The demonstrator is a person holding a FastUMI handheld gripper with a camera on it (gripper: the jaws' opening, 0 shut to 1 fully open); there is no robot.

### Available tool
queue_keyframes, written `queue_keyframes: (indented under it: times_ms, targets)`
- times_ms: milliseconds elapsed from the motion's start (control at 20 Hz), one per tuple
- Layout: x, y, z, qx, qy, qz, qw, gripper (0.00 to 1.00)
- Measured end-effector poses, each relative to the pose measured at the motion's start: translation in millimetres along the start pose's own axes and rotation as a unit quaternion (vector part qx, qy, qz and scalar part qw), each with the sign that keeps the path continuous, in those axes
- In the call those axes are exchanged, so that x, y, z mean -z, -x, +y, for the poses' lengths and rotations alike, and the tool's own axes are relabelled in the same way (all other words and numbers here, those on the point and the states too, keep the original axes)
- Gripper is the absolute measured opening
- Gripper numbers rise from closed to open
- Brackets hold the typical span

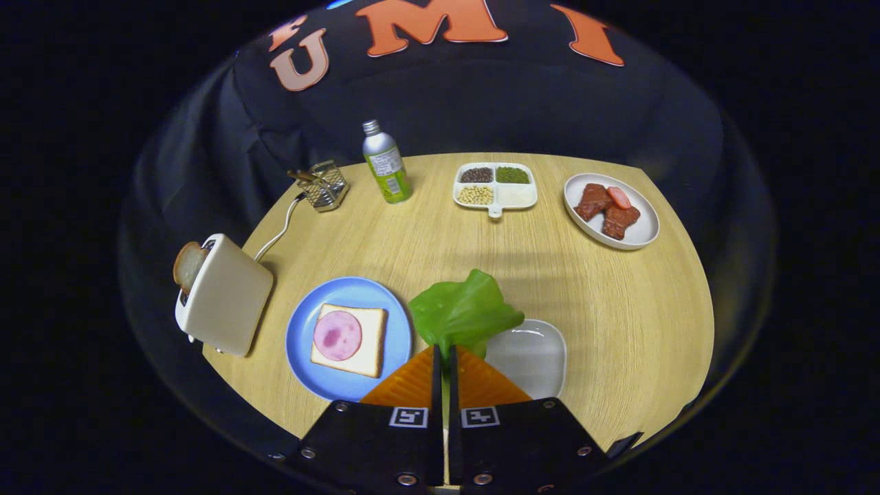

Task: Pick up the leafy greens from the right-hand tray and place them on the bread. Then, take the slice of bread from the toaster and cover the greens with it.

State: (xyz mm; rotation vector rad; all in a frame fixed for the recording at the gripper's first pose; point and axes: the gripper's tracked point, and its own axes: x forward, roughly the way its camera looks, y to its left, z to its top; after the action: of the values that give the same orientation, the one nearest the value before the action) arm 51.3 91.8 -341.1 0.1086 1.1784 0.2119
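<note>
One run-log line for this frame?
stage: greens lifted | tongs: shut on green lettuce leaf | above empty white tray | target: ham-topped bread slice on blue plate | toast in toaster

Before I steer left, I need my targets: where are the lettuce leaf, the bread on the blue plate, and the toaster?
lettuce leaf (464, 311), gripper view, leaf's middle.
bread (368, 337), gripper view, bare crumb beside ham.
toaster (223, 295), gripper view, side wall.
</note>
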Motion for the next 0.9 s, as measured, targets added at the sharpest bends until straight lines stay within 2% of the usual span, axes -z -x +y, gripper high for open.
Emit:
queue_keyframes:
  times_ms: [450,900]
  targets:
    - [-5.4,-15.4,75.1,-0.032,0.06,0.009,0.998,0.03]
    - [-1.2,-43.6,114.6,-0.057,0.069,0.037,0.995,0.03]
